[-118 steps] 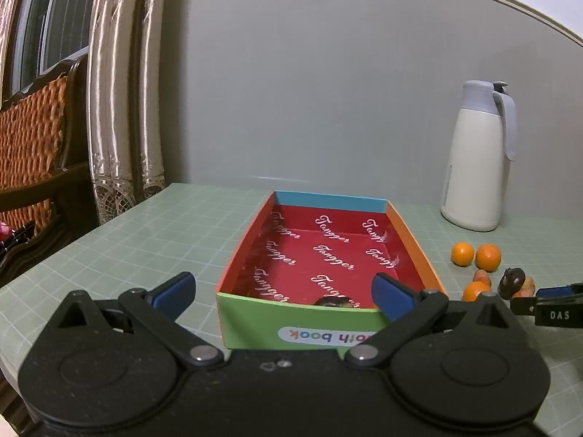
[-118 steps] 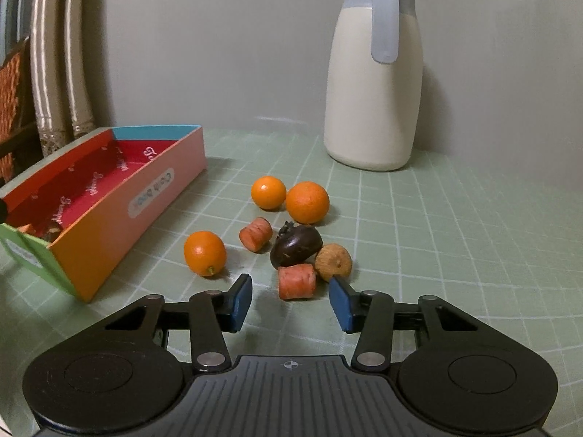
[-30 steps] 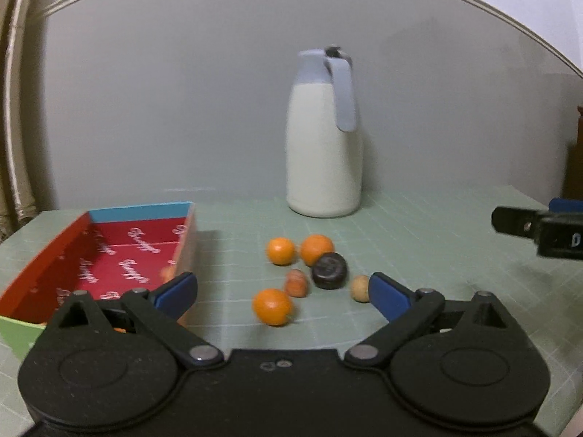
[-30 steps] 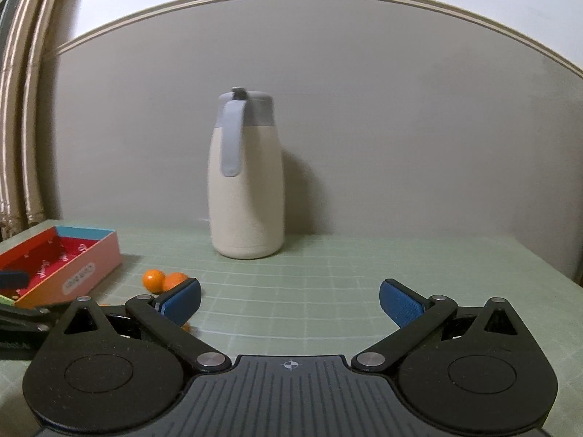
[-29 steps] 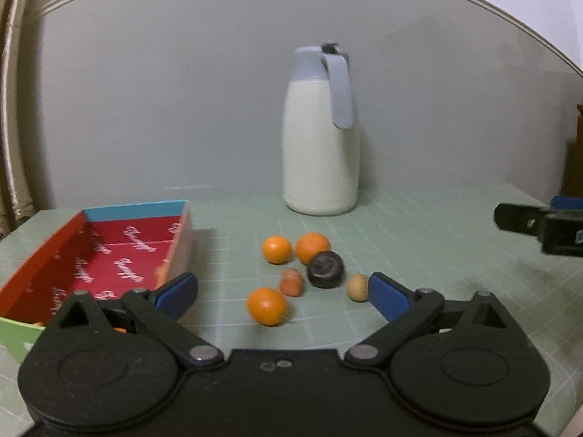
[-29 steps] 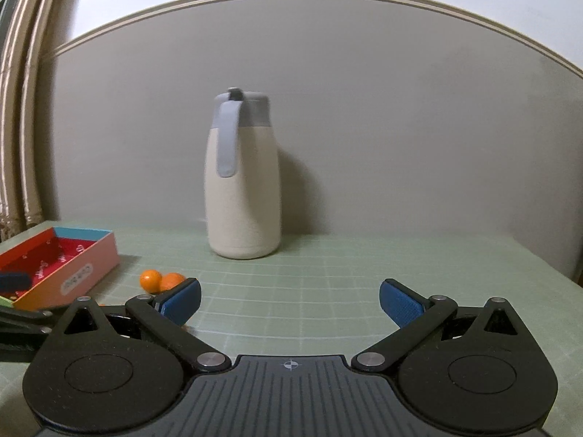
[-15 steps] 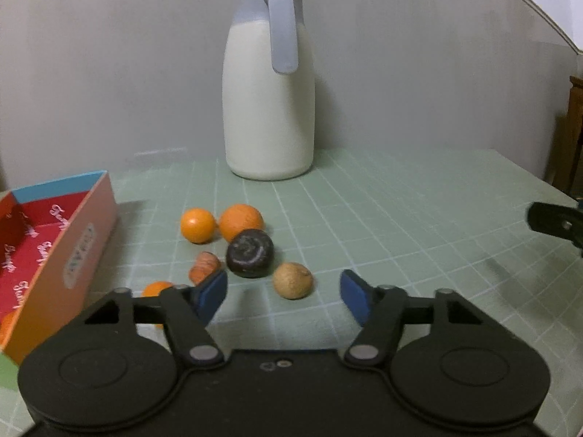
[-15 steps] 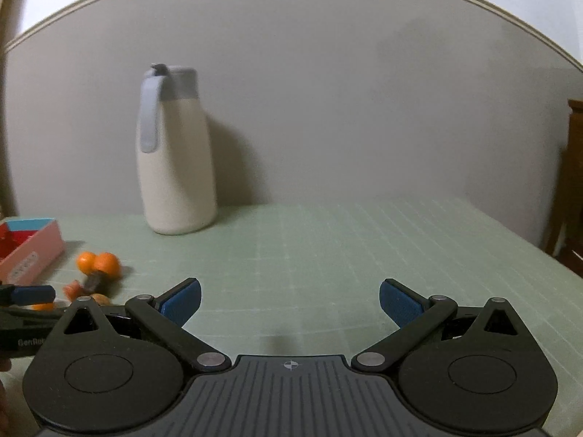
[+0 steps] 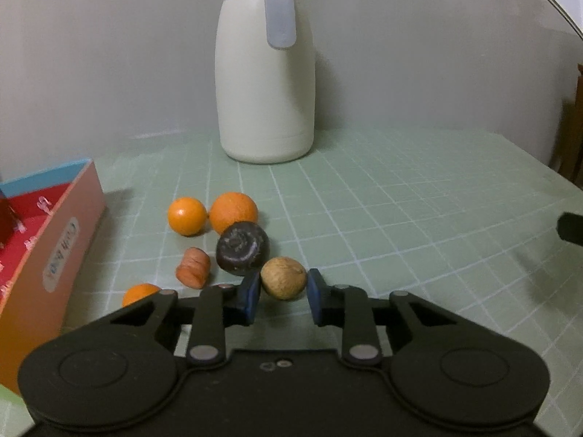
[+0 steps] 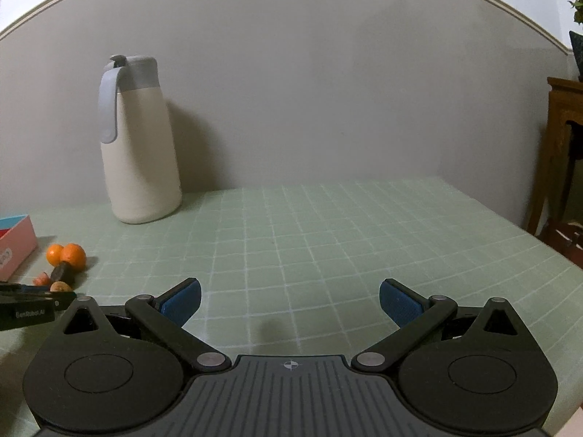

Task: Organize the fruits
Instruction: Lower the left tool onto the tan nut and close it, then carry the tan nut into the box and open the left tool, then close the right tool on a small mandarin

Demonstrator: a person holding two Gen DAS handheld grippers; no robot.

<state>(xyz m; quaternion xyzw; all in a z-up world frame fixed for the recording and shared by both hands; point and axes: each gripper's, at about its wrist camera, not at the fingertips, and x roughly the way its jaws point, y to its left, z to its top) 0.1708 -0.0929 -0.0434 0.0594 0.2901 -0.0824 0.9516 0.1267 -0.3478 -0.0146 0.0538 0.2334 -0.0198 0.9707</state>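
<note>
On the green grid mat (image 9: 400, 218), L gripper (image 9: 283, 293) has just been closing; its jaws now sit snug against the tan round fruit (image 9: 283, 282) on both sides. Dark fruit (image 9: 242, 248) touches it at rear-left, w/ two oranges (image 9: 233, 212) behind and a carrot piece (image 9: 193, 267) beside. Box (image 9: 54, 255) stands at left. R gripper (image 10: 289, 300) hangs wide open, nothing between jaws, well apart from the fruit.

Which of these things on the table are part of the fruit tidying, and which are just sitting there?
Part of the job:
- oranges
- dark fruit
- tan fruit
- reddish piece
- box
- left hand-held gripper

Just there:
- jug
- wooden cabinet
</note>
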